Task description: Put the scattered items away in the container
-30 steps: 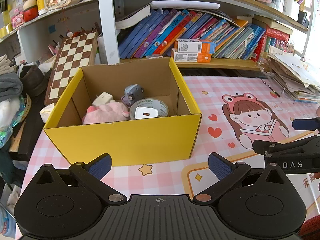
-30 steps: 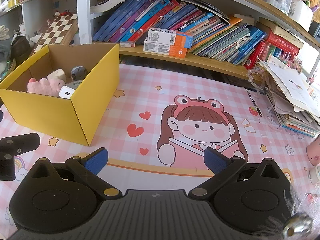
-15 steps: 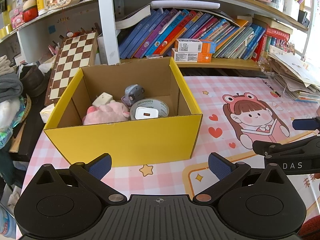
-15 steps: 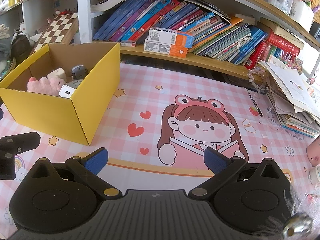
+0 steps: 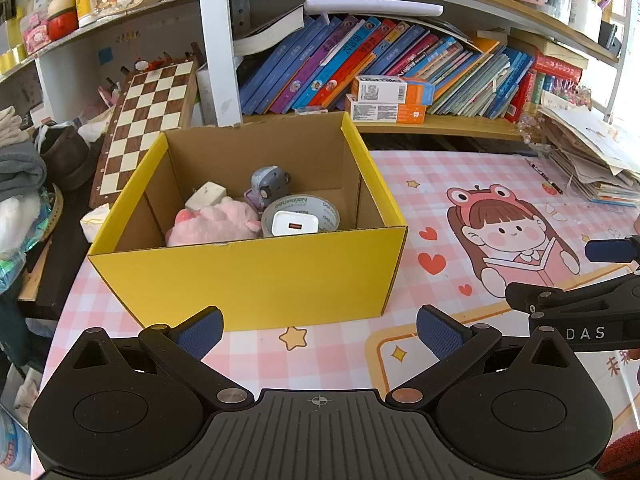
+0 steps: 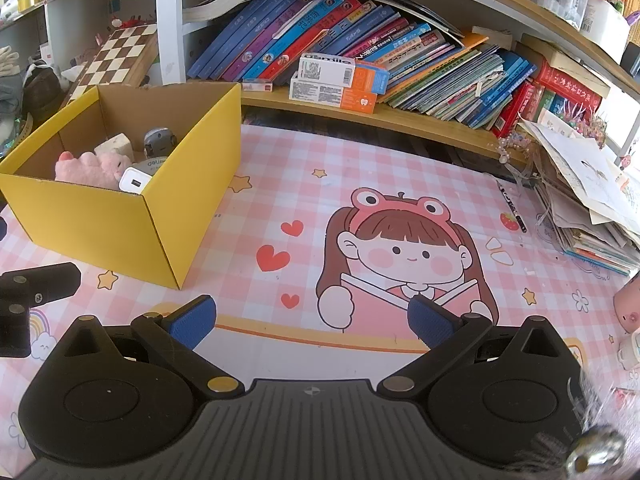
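Note:
A yellow cardboard box (image 5: 248,276) stands on the pink checked mat; it also shows in the right wrist view (image 6: 100,224). Inside lie a pink plush toy (image 5: 216,224), a white charger (image 5: 294,223) on a roll of grey tape (image 5: 316,208), a grey toy (image 5: 268,182) and a white block (image 5: 206,196). My left gripper (image 5: 318,330) is open and empty, just in front of the box. My right gripper (image 6: 310,320) is open and empty over the mat, right of the box. A pink item (image 6: 628,304) lies at the mat's right edge, partly cut off.
A chessboard (image 5: 148,120) leans behind the box. A low shelf of books (image 6: 360,56) runs along the back. A paper stack (image 6: 588,196) and a pen (image 6: 510,204) lie at the right. The right gripper's body (image 5: 580,312) shows beside the left one.

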The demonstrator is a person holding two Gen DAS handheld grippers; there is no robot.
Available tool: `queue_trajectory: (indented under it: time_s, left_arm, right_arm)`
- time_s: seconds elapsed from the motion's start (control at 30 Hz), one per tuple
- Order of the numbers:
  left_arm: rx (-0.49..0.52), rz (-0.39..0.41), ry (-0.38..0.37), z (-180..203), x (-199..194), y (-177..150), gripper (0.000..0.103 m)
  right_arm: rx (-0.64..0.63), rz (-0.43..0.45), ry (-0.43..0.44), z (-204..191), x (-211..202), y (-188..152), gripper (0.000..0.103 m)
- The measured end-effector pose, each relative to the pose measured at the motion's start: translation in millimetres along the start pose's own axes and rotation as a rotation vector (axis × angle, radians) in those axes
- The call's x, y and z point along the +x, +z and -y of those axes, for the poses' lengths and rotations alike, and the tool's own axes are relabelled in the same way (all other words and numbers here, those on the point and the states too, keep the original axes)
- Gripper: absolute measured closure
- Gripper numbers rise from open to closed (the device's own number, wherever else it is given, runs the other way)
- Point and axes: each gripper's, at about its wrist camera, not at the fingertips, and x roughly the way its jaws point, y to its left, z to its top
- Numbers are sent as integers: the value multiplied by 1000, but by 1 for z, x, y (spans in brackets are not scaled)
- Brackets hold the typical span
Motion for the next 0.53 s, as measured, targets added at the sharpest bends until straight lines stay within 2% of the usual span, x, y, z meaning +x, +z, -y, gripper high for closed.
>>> queue_trajectory:
  time_s: [0.37, 0.53]
  left_arm:
    - [-10, -10, -10, -2, 0, -3, 0]
    - [3, -7, -46, 0, -1, -3, 0]
  right_arm:
    - [-1, -7, 5, -2, 0, -1, 0]
    - [-3, -13, 11, -2, 1, -2, 0]
